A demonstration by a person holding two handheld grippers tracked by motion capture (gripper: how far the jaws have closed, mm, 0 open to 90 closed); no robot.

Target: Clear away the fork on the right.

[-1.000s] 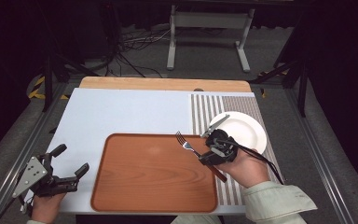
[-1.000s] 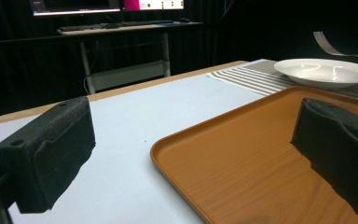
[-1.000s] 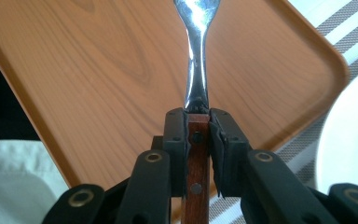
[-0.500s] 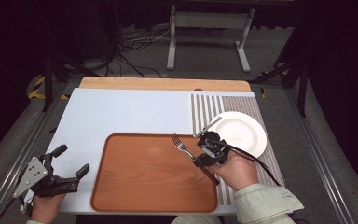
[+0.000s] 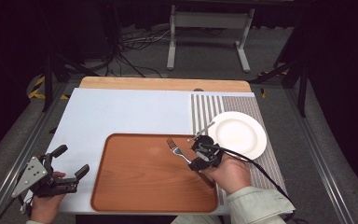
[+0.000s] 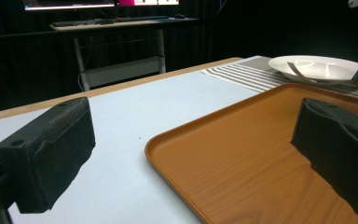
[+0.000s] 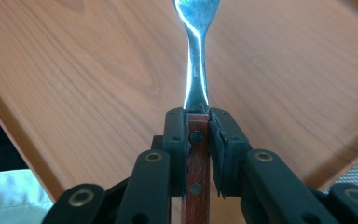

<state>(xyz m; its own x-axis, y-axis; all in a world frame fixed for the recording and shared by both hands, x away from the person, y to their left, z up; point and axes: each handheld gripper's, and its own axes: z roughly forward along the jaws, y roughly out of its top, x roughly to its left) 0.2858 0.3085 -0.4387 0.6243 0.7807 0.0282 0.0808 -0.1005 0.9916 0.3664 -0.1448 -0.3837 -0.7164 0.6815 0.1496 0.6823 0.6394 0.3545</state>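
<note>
Fork [image 5: 176, 149] clamped by its wooden handle in right gripper [image 5: 196, 157], tines pointing far-left above brown tray [image 5: 135, 186], apparently for setting down there. White plate [image 5: 237, 133] just right. Left gripper [image 5: 70, 163] wide open, empty, idle at near-left tray edge.

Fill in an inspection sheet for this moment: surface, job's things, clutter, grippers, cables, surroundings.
Surface: pale blue table top, striped mat at right.
Job's things: fork over the brown tray; white plate on the mat.
Clutter: nothing seen.
Grippers: right tool clamps the fork's wooden handle; left tool open, beside the tray.
Cables: black lead trails from the right tool.
Surroundings: dark room, metal stand, floor wires.
</note>
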